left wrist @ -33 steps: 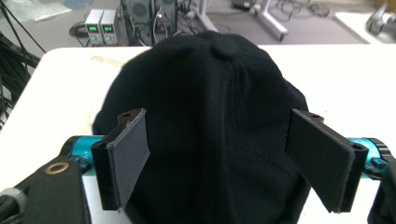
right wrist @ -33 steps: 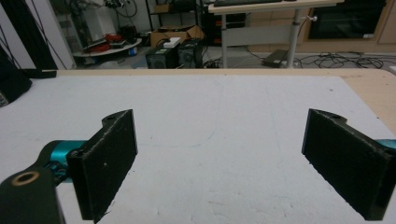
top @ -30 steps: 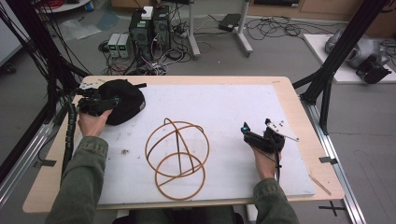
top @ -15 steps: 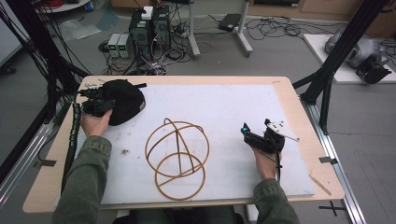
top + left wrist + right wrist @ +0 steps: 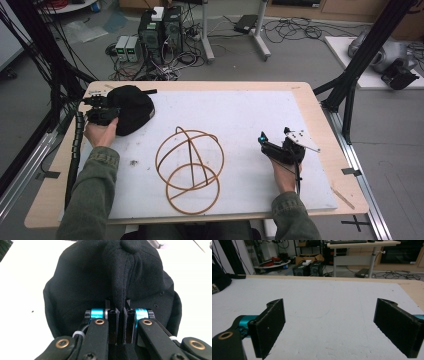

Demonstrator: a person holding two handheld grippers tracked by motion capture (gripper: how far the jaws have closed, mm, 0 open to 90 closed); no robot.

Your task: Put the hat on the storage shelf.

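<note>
Fabric of a black cap [image 5: 110, 282] is caught between the jaws of the left gripper [image 5: 119, 322]: the left gripper view shows a raised fold of cloth running from the cap's top button down into the narrow gap between the two black jaws, which are pressed on it from both sides. The high view does not show this fold. It shows instead where the cap [image 5: 131, 107] lies, at the far left corner of the white mat [image 5: 240, 115], with the left gripper [image 5: 102, 111] and the person's left hand [image 5: 100, 134] at its left edge.

The right gripper [image 5: 280, 149] rests near the right edge of the mat, held by the right hand [image 5: 285, 175]. From above, its jaws are too small to judge. The right gripper view makes it plain: the two flat black jaws of the right gripper [image 5: 329, 322] stand wide apart with bare mat between them and nothing held. At the left border of this view a small part of the cap [image 5: 218, 280] is seen.

A wire frame [image 5: 190, 167] of thin brown hoops stands in the middle of the mat, between the two hands and apart from both. Behind the table [image 5: 200, 86], computer boxes [image 5: 160, 30] and cables lie on the floor.
</note>
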